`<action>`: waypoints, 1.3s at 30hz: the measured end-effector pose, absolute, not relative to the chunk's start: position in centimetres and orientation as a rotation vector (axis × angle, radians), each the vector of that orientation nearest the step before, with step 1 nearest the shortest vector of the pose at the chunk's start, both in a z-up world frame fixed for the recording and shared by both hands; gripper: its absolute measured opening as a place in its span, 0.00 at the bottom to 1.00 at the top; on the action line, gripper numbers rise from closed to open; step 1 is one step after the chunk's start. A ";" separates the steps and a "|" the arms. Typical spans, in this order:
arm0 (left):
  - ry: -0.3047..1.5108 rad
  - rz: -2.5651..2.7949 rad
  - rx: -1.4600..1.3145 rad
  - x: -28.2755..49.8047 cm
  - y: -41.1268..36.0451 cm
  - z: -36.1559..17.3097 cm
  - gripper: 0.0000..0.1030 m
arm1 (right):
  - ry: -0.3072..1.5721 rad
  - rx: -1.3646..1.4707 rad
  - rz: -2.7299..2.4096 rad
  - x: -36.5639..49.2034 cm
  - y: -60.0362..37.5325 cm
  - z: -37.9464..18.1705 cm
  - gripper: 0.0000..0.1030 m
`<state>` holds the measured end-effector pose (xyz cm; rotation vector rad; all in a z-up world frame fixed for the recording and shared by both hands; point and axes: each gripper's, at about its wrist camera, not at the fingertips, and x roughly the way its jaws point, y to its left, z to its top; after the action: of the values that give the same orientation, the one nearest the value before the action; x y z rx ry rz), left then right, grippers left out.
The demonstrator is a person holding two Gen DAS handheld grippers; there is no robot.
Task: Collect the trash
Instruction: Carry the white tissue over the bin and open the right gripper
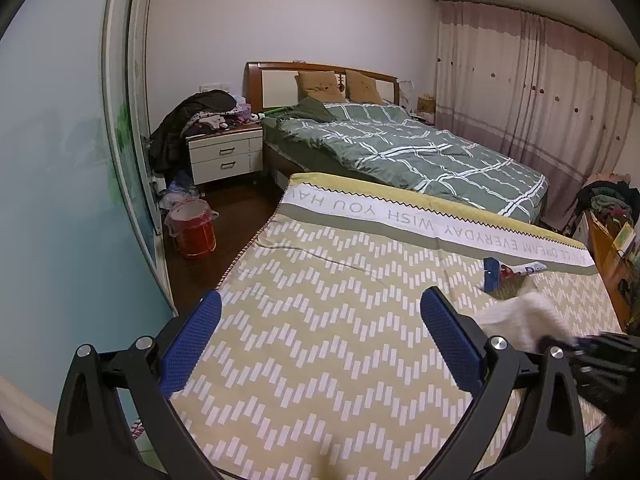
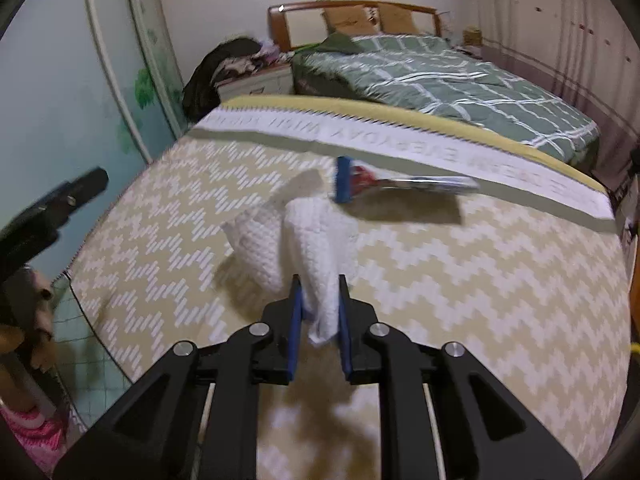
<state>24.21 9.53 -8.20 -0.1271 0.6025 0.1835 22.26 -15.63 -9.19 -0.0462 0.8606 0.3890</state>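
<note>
A crumpled white paper towel [image 2: 296,236] hangs just above the tan zigzag tablecloth [image 2: 460,280], and my right gripper [image 2: 319,280] is shut on its lower end. Just beyond it lies a blue, red and silver snack wrapper [image 2: 400,182]. In the left wrist view the same towel [image 1: 520,316] and wrapper [image 1: 508,270] show at the right. My left gripper [image 1: 320,300] stands wide open over the cloth with nothing between its blue pads. A red bin [image 1: 194,232] lined with a plastic bag stands on the floor to the left of the table.
A bed with a green checked quilt [image 1: 400,148] lies beyond the table's far edge. A white nightstand [image 1: 224,156] piled with clothes stands by the bed. A sliding door [image 1: 132,160] runs along the left. Wooden furniture with clutter [image 1: 608,248] stands at the right.
</note>
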 end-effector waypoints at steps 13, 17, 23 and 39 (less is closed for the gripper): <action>0.637 0.096 -0.043 24.6 6.5 -8.7 0.95 | 0.796 0.158 0.111 16.7 -29.7 -8.5 0.15; 0.655 0.043 -0.036 24.6 5.2 -8.6 0.95 | 0.759 0.217 -0.011 14.9 -34.8 -8.3 0.15; 0.689 -0.064 -0.058 24.4 3.2 -8.0 0.95 | 0.711 0.287 -0.206 12.2 -42.7 -8.0 0.15; 0.705 -0.258 0.060 24.8 -3.9 -5.5 0.95 | 0.663 0.425 -0.470 9.2 -51.5 -10.0 0.49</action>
<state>24.78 -3.90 -5.47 0.0596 0.7054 -0.2580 9.21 -51.47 -10.01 0.4247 0.6628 -0.4702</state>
